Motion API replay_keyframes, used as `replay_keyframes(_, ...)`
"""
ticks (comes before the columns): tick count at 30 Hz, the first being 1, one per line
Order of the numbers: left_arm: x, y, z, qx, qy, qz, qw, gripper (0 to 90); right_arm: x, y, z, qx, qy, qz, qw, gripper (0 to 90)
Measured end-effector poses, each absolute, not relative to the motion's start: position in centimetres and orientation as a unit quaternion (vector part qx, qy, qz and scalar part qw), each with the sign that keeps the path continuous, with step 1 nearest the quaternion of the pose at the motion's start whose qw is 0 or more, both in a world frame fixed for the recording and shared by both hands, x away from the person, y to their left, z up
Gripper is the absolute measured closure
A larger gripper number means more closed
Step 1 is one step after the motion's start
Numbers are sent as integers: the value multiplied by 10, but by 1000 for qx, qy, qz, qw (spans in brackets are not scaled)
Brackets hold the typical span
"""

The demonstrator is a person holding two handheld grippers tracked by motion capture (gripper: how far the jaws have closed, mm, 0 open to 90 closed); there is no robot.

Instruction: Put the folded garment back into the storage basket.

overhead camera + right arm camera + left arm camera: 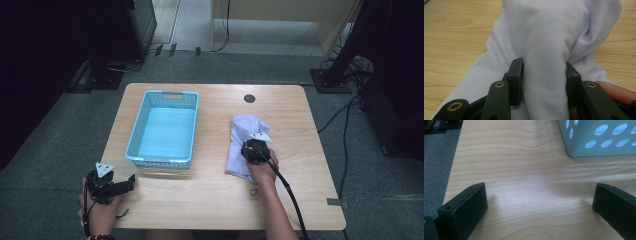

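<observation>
Lavender cloth (246, 145) lay crumpled on the right half of the bench (210, 200) in the high view, well apart from the empty blue basket (165, 127) at left, so the move into it seemed not yet begun. The right gripper (256, 150) sat on the cloth; the left gripper (131, 181) waited near the basket's near corner.

Left gripper view: fingers (464, 207) stood wide over bare wood, the basket (599, 140) far right.

Right gripper view: fingers (515, 80) pinched a raised fold of cloth (544, 50), so the grasp looked made, lifting left.
</observation>
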State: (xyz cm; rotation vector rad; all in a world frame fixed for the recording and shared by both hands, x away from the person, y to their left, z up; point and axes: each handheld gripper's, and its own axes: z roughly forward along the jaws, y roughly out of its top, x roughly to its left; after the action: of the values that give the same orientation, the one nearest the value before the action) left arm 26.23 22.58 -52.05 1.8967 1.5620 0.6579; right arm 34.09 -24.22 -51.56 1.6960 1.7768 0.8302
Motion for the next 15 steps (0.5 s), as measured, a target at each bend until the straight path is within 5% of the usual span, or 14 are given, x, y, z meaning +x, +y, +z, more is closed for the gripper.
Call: replay_keyframes(15,263,226,-520,712,587,247,294,0,338,-219,-514,633,646,339,258,654)
